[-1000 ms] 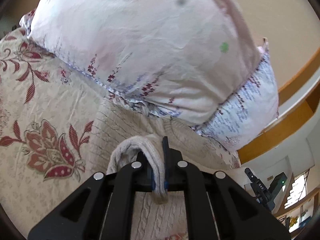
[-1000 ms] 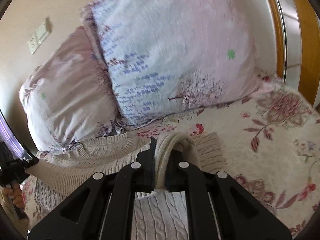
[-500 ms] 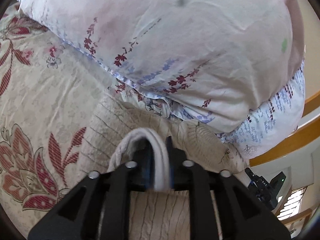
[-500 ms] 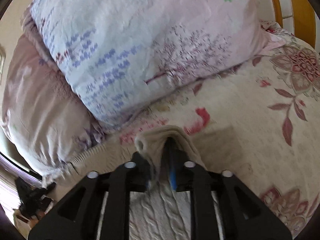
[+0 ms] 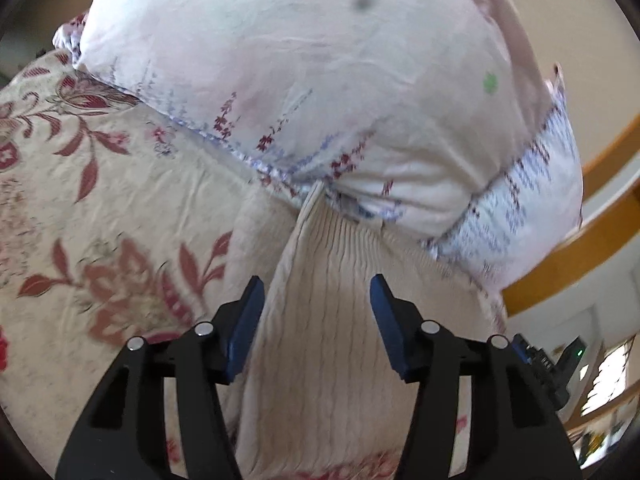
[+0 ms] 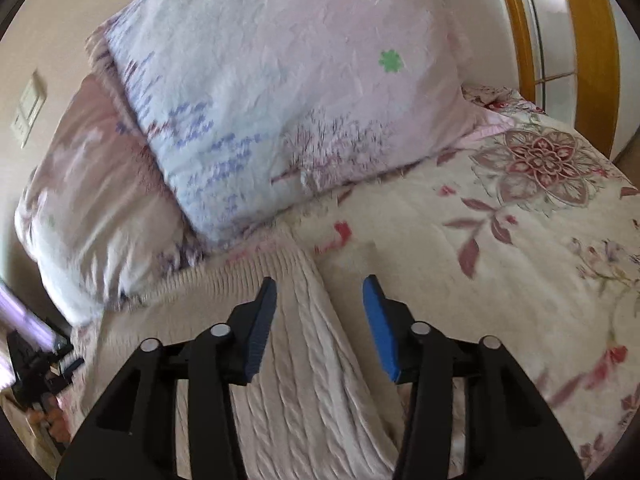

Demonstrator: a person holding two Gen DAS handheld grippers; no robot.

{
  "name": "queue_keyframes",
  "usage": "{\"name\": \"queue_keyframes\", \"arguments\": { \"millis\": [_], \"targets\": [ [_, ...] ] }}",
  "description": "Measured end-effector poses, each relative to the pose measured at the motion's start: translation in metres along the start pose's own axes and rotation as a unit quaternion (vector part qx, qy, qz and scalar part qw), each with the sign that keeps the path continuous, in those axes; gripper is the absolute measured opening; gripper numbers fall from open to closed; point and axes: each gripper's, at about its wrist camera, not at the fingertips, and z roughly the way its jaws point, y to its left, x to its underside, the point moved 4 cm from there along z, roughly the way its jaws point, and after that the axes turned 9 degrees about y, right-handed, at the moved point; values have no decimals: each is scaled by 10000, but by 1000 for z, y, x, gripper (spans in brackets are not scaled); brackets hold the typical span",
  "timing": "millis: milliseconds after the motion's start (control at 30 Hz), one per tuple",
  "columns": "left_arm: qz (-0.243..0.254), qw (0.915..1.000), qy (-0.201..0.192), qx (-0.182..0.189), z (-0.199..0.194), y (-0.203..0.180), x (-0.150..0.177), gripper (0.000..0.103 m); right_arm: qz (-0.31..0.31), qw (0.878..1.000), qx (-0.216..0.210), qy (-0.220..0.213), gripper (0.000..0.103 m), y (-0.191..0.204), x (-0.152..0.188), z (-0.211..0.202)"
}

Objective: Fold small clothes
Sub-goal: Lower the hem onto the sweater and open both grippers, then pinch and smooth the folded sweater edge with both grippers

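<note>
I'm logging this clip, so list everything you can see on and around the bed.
Cream cable-knit sweater: one, cream, flat on the bedspread, top edge against the pillows.
Pale pink floral pillows: two, pink-white with purple and red sprigs, stacked at the head of the bed.
Cream bedspread with red flowers: one, under everything.
Orange wooden frame: one, beside the bed.
Beige wall switch plate: one, on the wall.
Left tongs: black, blue pads, open over the sweater.
Right tongs: same, open over the sweater's edge.
</note>
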Motion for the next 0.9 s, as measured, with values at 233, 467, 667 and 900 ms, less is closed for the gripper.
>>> {"name": "queue_keyframes", "arguments": {
  "millis": [233, 467, 667, 900],
  "targets": [
    [217, 9992, 171, -297, -6, 12, 30, 47, -271, 9984, 289, 412, 44, -6, 28, 10],
    [235, 9981, 262, -498, 0, 19, 44, 40, -575, 9948, 479, 698, 33, 0, 43, 27],
    [263, 9978, 266, -541, 1, 22, 46, 16, -682, 9953, 516, 455, 10, 4, 46, 17],
    [344, 9978, 273, -489, -4, 21, 48, 12, -562, 9963, 549, 350, 8, 5, 55, -1]
  ]
}}
